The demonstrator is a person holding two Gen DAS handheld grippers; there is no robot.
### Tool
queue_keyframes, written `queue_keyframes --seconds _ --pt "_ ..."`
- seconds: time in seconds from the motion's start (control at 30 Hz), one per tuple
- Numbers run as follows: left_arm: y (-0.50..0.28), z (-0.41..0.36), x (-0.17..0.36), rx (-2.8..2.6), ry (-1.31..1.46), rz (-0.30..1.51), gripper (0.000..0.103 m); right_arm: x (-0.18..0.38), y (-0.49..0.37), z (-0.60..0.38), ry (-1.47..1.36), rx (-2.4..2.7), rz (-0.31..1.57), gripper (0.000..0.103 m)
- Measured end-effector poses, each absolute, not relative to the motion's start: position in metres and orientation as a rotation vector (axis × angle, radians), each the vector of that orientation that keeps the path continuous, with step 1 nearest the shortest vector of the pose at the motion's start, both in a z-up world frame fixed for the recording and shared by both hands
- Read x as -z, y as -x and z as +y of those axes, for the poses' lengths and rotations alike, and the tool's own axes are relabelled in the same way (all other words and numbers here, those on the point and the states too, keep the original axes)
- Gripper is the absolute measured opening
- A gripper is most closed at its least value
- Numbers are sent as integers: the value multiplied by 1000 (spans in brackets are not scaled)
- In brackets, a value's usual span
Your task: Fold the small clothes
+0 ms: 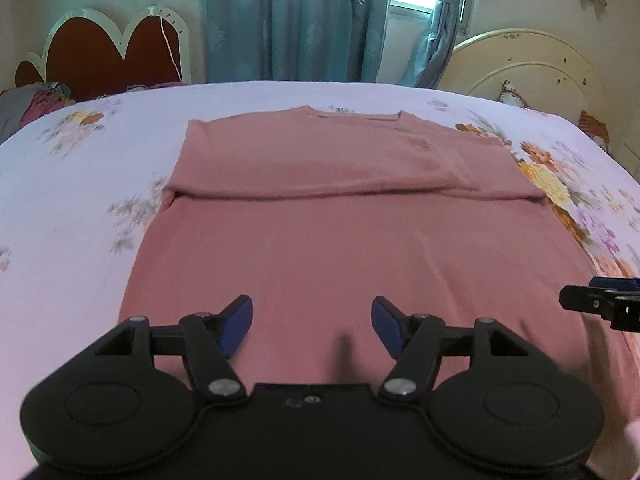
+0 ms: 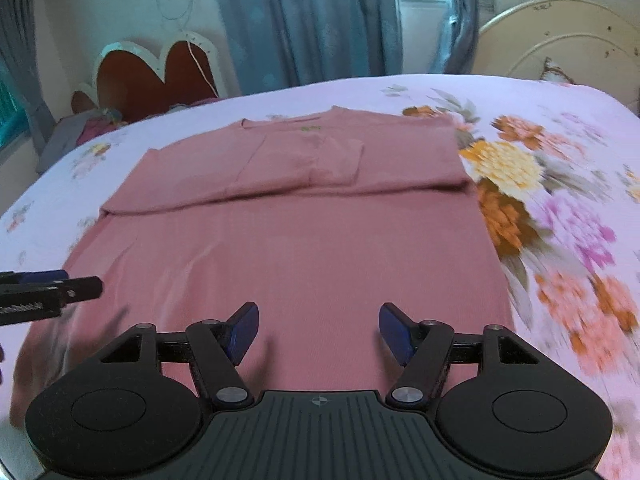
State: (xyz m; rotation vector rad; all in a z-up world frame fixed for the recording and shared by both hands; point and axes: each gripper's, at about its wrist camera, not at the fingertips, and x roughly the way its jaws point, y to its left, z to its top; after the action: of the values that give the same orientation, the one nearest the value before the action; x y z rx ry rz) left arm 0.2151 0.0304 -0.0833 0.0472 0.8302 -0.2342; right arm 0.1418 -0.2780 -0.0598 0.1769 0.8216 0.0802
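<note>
**Both grippers open over a half-folded pink shirt**

The left gripper [image 1: 312,326] has its blue-padded fingers [image 1: 239,326] spread wide, with nothing between them; only pink cloth shows in the gap beneath. The right gripper [image 2: 318,332] stands the same way, its blue pads [image 2: 394,332] well apart and gripping nothing. Whether either set of pads touches the fabric cannot be told.

Each gripper shows in the other's view: the right one juts in at 3 o'clock of the left wrist view, the left one at 9 o'clock of the right wrist view, both above the near part of the garment.

The pink shirt [image 1: 340,240] lies flat on the bed, filling the middle of both views from 6 o'clock up toward 12. Its sleeves are folded in across the chest, making a raised edge across the cloth. The collar sits at the far end, at 12 o'clock.

Under it spreads a pale floral bedsheet [image 1: 80,200], with large orange and purple blooms at 3 o'clock. Beyond stand blue curtains [image 1: 300,20] at 12 o'clock, a red scalloped headboard [image 1: 116,52] at 10 o'clock and a cream headboard [image 1: 532,64] at 2 o'clock.
</note>
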Motion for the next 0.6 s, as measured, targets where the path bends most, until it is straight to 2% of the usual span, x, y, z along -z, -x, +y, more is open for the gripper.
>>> queue_keyframes --seconds 0.6 --pt "-141 100 96 181 -30 874 65 65 -53 -269 -133 30 837 66"
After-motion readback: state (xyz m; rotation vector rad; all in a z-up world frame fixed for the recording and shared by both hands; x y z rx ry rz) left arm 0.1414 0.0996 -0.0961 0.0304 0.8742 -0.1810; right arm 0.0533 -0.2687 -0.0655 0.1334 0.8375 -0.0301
